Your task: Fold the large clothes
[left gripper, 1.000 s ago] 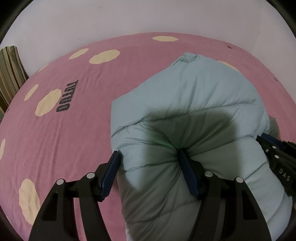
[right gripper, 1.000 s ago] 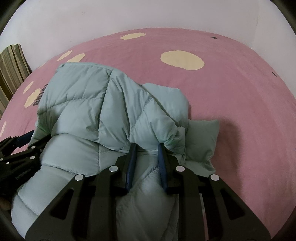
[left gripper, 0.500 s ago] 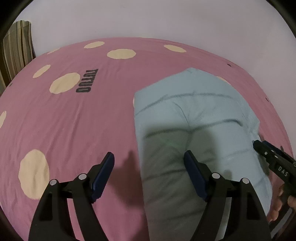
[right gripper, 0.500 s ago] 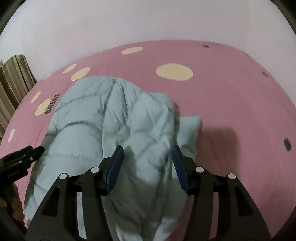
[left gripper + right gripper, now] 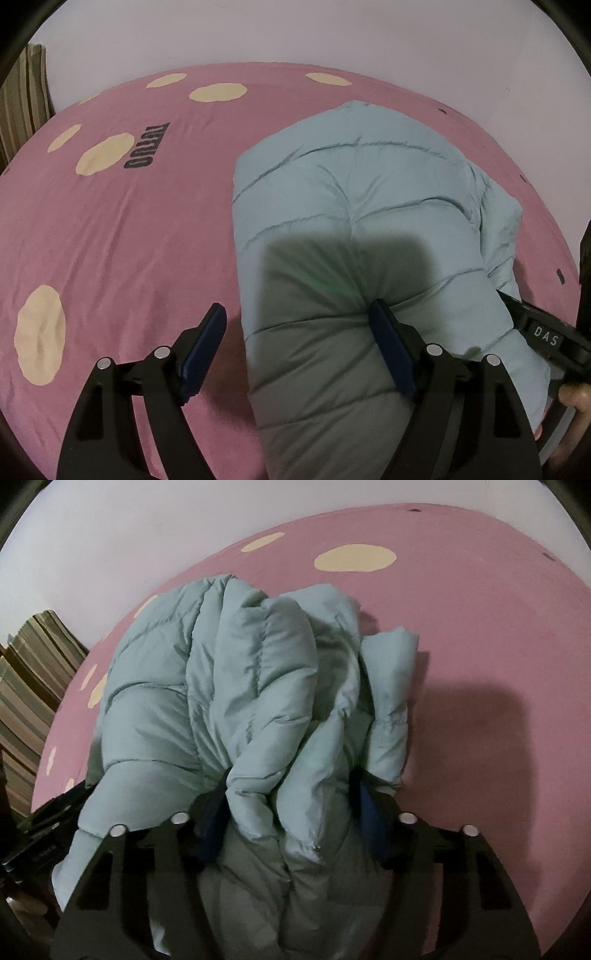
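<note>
A pale green puffer jacket (image 5: 369, 203) lies bunched on the pink dotted bed sheet (image 5: 129, 240). My left gripper (image 5: 297, 306) straddles the jacket's near left edge. Its jaws are opening; the left finger (image 5: 207, 332) is over bare sheet and the right finger (image 5: 388, 339) dents the padding. In the right wrist view the jacket (image 5: 221, 683) rises in thick folds. My right gripper (image 5: 290, 781) stands open around a bunch of those folds, which fill the gap and spill over both fingertips. The right gripper's body (image 5: 543, 336) shows at the jacket's right side, with a hand (image 5: 572, 402) behind it.
The sheet (image 5: 480, 627) reaches back to a pale wall (image 5: 295, 33). Striped fabric (image 5: 29, 701) stands at the bed's left end. Part of the left gripper's black body (image 5: 44, 827) shows at the jacket's left edge.
Both grippers let go of the jacket and spread their jaws. The left drew back to the jacket's left edge. The right sank into a thicker bunch of folds.
</note>
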Motion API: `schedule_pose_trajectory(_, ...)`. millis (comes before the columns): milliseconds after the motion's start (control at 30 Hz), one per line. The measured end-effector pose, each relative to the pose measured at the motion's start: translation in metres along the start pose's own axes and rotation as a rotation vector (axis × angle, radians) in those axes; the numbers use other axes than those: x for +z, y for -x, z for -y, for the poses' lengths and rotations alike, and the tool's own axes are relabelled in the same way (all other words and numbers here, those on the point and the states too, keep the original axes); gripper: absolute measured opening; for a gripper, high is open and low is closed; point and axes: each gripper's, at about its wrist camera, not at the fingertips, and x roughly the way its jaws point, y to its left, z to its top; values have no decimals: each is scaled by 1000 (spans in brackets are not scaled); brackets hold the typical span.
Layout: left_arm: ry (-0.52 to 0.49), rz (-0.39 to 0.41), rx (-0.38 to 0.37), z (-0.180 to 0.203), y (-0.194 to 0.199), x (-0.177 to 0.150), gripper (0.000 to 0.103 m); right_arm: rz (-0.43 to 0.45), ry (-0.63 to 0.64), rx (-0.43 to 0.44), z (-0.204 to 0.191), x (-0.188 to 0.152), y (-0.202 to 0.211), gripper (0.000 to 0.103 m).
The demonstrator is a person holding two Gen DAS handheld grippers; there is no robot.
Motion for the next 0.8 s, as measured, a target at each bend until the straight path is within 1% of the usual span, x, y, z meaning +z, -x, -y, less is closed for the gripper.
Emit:
schedule_pose_trajectory(100, 8, 4, 12, -2, -1, 1, 80, -7, 8, 25, -5, 2, -4, 44)
schedule_pose_trajectory(200, 6, 12, 27, -3, 1, 0, 80, -12, 15, 42, -10, 3, -9, 41)
schedule_pose_trajectory(267, 8, 16, 34, -6, 2, -1, 80, -13, 17, 58, -14, 5, -12, 41)
schedule_pose_trajectory(633, 69, 27, 71, -39, 5, -1, 80, -24, 112, 73, -48, 11, -25, 40)
schedule_pose_trajectory(800, 86, 29, 77, -46, 4, 0, 80, -29, 123, 81, -53, 14, -30, 40)
